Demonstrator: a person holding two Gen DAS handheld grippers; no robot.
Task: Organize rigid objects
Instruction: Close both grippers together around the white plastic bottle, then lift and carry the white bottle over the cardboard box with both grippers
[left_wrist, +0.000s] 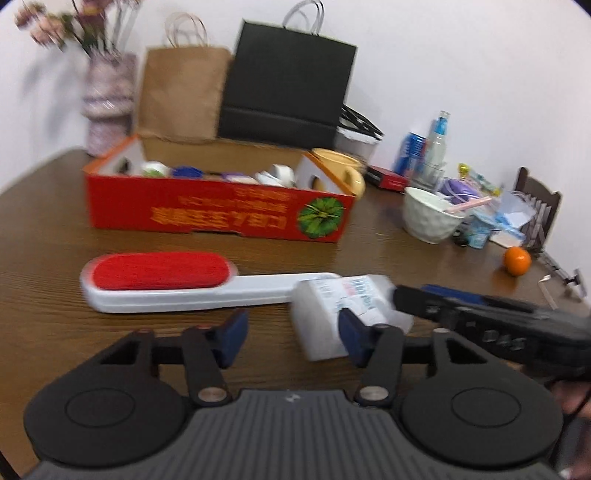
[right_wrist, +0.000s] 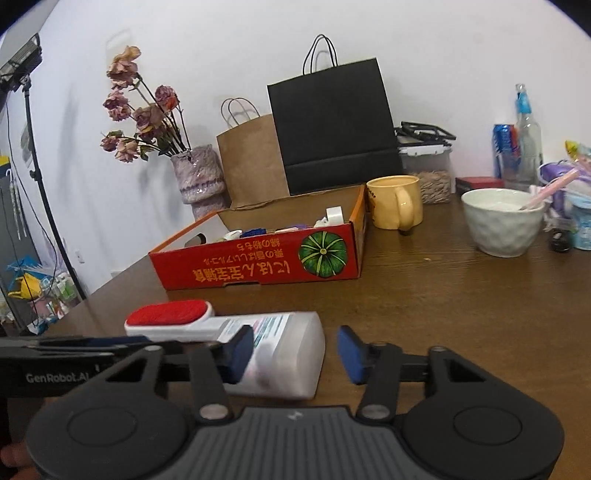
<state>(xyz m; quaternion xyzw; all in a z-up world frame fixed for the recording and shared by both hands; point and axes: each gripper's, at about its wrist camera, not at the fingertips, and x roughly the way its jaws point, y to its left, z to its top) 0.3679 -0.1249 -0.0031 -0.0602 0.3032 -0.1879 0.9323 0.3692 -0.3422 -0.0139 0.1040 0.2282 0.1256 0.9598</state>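
Note:
A white lint brush with a red pad lies flat on the wooden table. A white labelled bottle lies on its side against the end of the brush handle. Behind them stands a red cardboard box holding several small items. My left gripper is open over bare table, its right finger in front of the bottle's near side. My right gripper is open; the bottle lies partly between its fingers, with the right pad clear of it. The right gripper's fingers reach the bottle's far end.
A yellow mug stands by the box's right end. A white bowl, an orange, bottles and clutter crowd the right side. Brown and black paper bags and a vase of dried flowers line the wall.

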